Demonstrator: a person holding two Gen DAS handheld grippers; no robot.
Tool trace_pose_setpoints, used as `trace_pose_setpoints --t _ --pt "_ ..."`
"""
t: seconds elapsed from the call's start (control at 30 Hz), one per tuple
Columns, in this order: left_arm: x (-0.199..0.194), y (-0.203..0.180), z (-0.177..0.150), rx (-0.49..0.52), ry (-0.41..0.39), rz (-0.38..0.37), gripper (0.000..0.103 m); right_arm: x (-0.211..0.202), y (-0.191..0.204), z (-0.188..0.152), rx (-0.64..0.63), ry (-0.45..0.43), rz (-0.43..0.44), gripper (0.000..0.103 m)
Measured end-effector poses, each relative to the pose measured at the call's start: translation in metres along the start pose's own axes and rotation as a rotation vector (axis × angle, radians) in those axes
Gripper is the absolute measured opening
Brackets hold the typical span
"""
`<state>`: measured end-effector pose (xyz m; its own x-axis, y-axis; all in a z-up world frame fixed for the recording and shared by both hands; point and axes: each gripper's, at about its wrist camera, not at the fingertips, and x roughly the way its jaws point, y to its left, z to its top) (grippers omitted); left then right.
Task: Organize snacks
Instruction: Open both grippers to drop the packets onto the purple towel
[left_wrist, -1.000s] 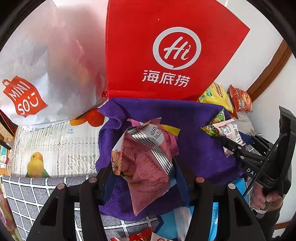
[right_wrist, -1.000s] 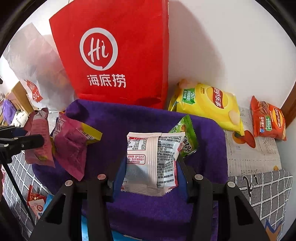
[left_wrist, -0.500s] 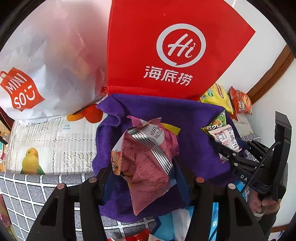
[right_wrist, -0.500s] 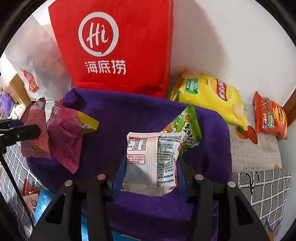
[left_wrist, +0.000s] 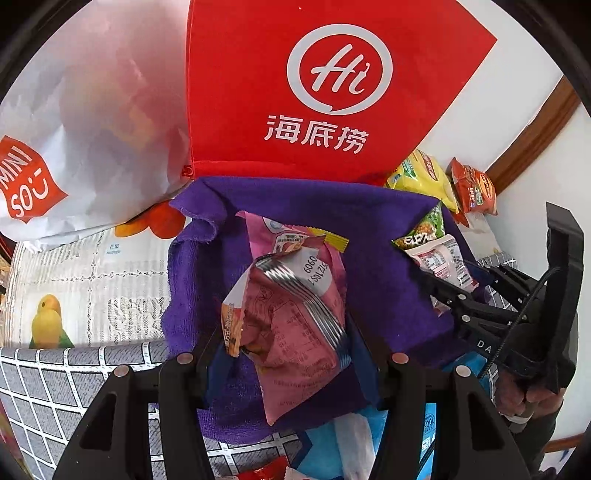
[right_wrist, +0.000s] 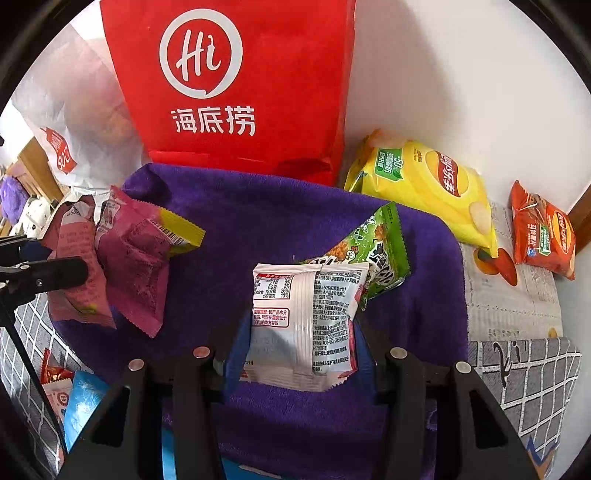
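Two hand-held grippers hang over a purple towel (right_wrist: 258, 221) spread before a tall red bag (right_wrist: 236, 85), each with a snack pinched between its fingers. The left gripper (left_wrist: 291, 354) holds a pink packet (left_wrist: 291, 332) by its lower half; a second pink packet with a yellow end (left_wrist: 280, 236) lies just behind it on the towel, and it cannot be told whether the two touch. The right gripper (right_wrist: 299, 354) grips a white packet (right_wrist: 306, 325), its printed back to the camera, with a green packet (right_wrist: 380, 254) lying against the far corner of it on the towel.

By the look of it, sorting is under way but far from finished. The towel seems to serve as the gathering place, and only these four packets are on or above it. A yellow bag of crisps (right_wrist: 424, 188) and a small orange-red packet (right_wrist: 543, 232) sit well apart on the right near the wall, untouched. More wrappers, red (right_wrist: 53, 376) and blue (right_wrist: 83, 402), lie at the towel's near edge, partly hidden. A white shopping bag (left_wrist: 88, 122) stands at the left beside the red one; what it holds cannot be made out. Both held packets are yet to be set down, most likely with their like.
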<state>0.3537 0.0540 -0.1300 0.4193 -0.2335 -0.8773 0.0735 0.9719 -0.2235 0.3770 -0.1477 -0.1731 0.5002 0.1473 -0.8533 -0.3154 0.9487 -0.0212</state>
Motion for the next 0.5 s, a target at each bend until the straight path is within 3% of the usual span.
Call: trace_pose_setpoints --t 0.23,0.3,0.4,0.47,0.5 --pt "0.002 -0.004 0.0 0.017 0.002 0.001 0.056 -0.002 0.001 0.001 -0.003 -0.001 0.005 0.053" --pt "0.002 -0.005 0.0 0.024 0.005 -0.002 0.056 -0.005 0.002 0.001 -0.003 -0.015 0.005 0.063" --pt "0.0 -0.007 -0.001 0.037 -0.004 -0.006 0.056 -0.012 0.002 0.002 0.001 -0.044 0.008 0.067" --pt "-0.002 -0.008 0.0 0.04 -0.013 -0.002 0.064 -0.016 0.002 0.003 0.008 -0.058 0.014 0.069" --pt "-0.003 -0.008 0.0 0.041 -0.02 0.004 0.074 -0.018 0.001 0.003 0.014 -0.065 0.016 0.071"
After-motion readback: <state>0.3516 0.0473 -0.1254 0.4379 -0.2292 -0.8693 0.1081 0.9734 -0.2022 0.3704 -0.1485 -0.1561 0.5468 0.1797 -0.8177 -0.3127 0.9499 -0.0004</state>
